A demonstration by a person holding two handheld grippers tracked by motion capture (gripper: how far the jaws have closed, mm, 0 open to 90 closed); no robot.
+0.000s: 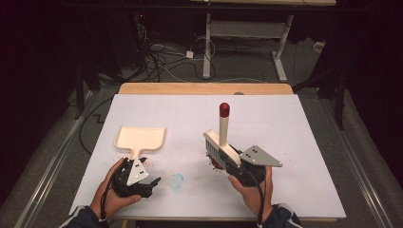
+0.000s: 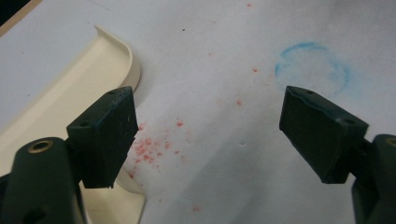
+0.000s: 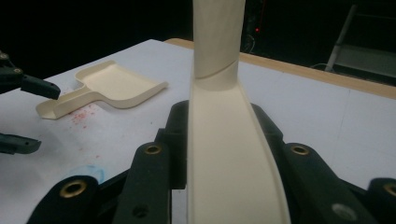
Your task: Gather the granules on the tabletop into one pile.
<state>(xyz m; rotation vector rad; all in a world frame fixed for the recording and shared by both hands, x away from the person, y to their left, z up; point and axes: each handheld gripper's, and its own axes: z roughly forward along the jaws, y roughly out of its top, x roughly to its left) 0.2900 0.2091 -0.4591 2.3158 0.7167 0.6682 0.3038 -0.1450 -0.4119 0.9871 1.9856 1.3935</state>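
Observation:
A cream dustpan [image 1: 140, 137] lies flat on the white table at the left, its short handle toward me. My left gripper [image 1: 148, 170] rests just behind that handle, open, with nothing between the jaws. In the left gripper view the dustpan [image 2: 70, 93] lies beside the left jaw, with bare table and red crumbs [image 2: 148, 150] in the gap. My right gripper [image 1: 233, 164] is shut on the back of a cream brush [image 1: 217, 146]. The brush's handle with a red tip [image 1: 224, 110] points away from me. Its bristles hang over a small heap of red crumbs [image 1: 216, 165]. The brush [image 3: 224, 154] runs up between the right jaws.
A faint blue ring mark [image 1: 177, 180] lies on the board between the two hands. Light red dust [image 1: 151, 163] is scattered near the dustpan handle. The wooden table edge [image 1: 204, 88] runs along the far side, with a desk frame and cables on the floor beyond.

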